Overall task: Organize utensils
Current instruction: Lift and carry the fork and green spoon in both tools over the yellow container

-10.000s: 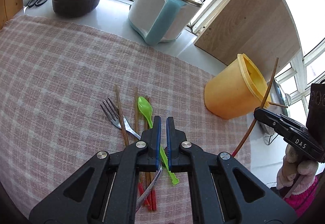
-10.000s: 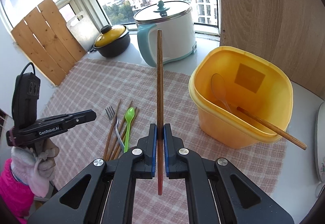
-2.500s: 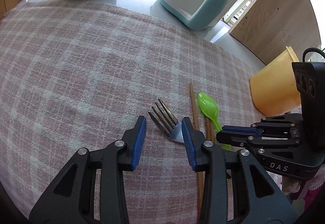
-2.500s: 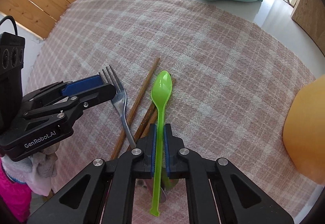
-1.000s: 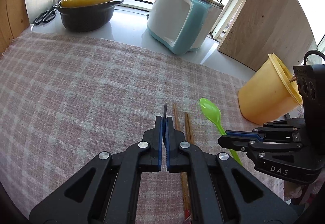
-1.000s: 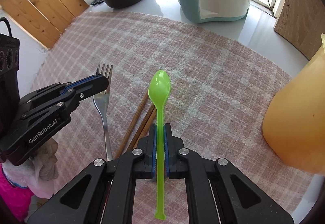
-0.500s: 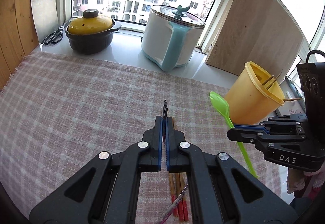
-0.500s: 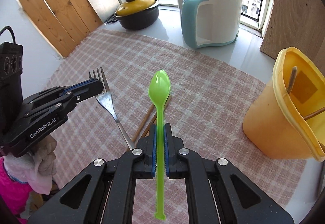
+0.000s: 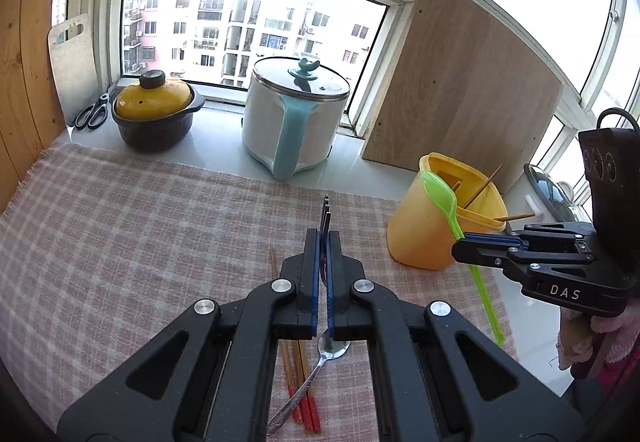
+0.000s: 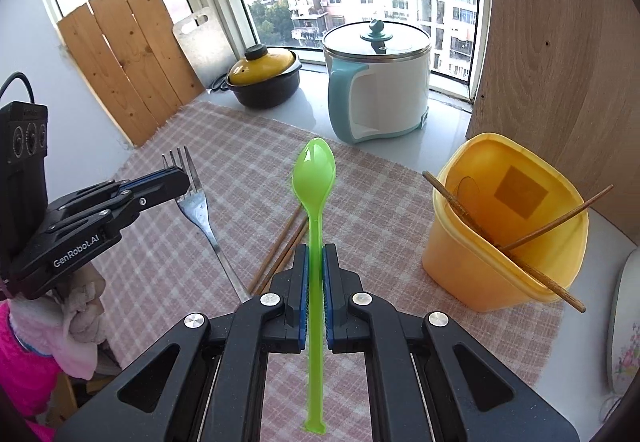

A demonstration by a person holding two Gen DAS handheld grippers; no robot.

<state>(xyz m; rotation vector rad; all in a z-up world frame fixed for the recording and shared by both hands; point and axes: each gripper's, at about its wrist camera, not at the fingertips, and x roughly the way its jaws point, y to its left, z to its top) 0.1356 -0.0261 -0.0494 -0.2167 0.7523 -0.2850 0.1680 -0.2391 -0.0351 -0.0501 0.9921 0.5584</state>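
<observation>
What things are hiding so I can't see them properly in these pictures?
- Left wrist view: the middle of the metal fork is hidden between the left gripper fingers.
- Same view: the wooden chopsticks lie mostly under that gripper.
- Right wrist view: the bottom of the yellow plastic tub is hidden by its wall.

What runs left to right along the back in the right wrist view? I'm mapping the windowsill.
Wooden slat panel → white cutting board → yellow-lidded black pot → white and teal cooker → yellow container.
</observation>
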